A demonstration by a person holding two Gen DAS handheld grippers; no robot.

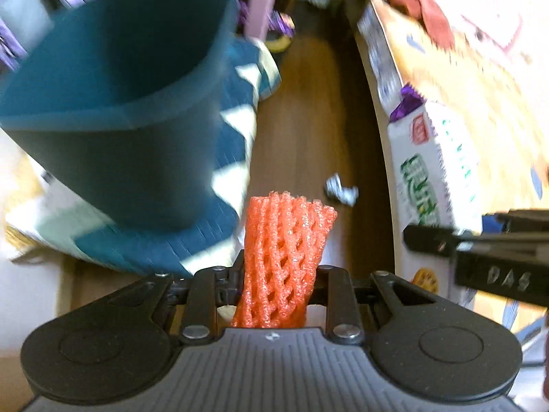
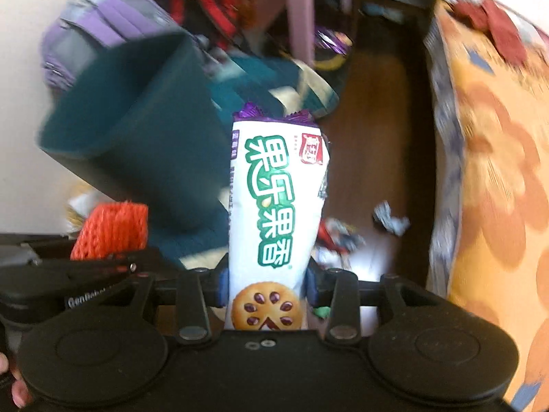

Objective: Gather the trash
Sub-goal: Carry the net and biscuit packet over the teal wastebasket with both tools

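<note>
My left gripper (image 1: 279, 283) is shut on an orange foam fruit net (image 1: 286, 257), which stands up between its jaws. My right gripper (image 2: 267, 283) is shut on a white biscuit wrapper (image 2: 278, 206) with green lettering and a purple top. The dark teal trash bin (image 1: 116, 103) stands ahead and to the left of both grippers, its mouth open toward me; it also shows in the right wrist view (image 2: 137, 130). The net shows at the left of the right wrist view (image 2: 111, 230), and the wrapper at the right of the left wrist view (image 1: 425, 178).
The bin stands on a teal and white rug (image 1: 236, 144) on a wooden floor (image 1: 308, 120). Crumpled wrappers (image 2: 391, 221) lie on the floor ahead. A bed with an orange flowered cover (image 2: 490, 171) runs along the right. A pink chair leg (image 2: 302, 10) and bags stand at the back.
</note>
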